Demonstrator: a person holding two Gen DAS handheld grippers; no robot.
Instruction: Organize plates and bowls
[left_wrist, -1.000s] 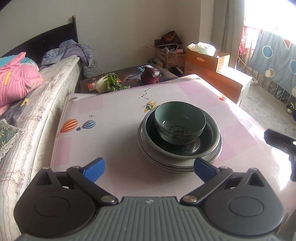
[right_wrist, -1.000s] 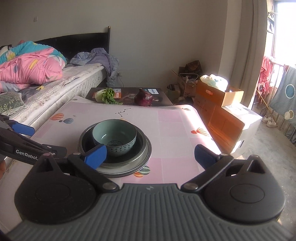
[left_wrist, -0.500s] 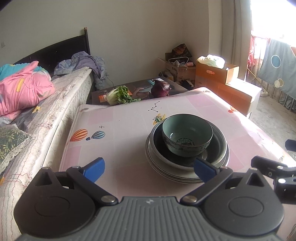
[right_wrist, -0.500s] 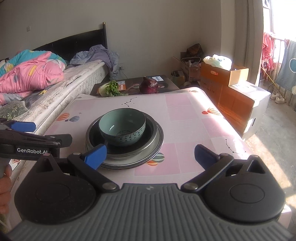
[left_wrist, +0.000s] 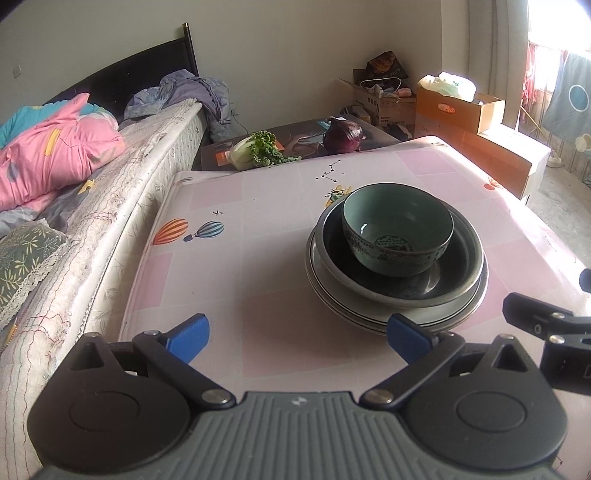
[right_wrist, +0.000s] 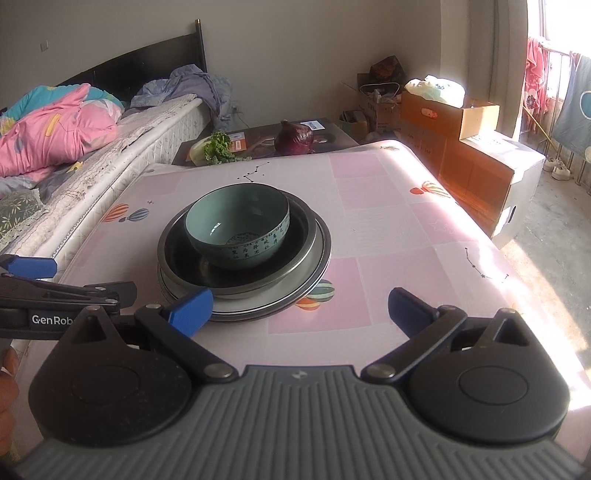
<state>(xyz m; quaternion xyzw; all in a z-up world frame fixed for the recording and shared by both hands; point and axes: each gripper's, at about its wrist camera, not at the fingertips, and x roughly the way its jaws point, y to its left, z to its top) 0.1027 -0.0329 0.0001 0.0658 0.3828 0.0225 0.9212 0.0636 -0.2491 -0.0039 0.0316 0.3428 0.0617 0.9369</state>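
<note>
A teal ceramic bowl (left_wrist: 397, 230) sits inside a dark shallow metal bowl (left_wrist: 458, 269), which rests on stacked plates (left_wrist: 369, 310) on the pink patterned table (left_wrist: 258, 236). The same stack shows in the right wrist view: bowl (right_wrist: 238, 227), dark bowl (right_wrist: 295, 240), plates (right_wrist: 314, 275). My left gripper (left_wrist: 297, 338) is open and empty, near the table's front edge, just short of the stack. My right gripper (right_wrist: 297, 308) is open and empty, in front and right of the stack. Part of the left gripper (right_wrist: 55, 302) shows at the left of the right wrist view.
A bed (left_wrist: 92, 192) with a pink quilt runs along the table's left side. A low dark table behind holds a cabbage (left_wrist: 255, 149) and a purple onion (left_wrist: 343, 134). Cardboard boxes (right_wrist: 480, 147) stand to the right.
Both grippers have pulled back and risen slightly, so the stack sits a bit farther ahead. The bowls and plates have not moved. Both grippers stay open.
</note>
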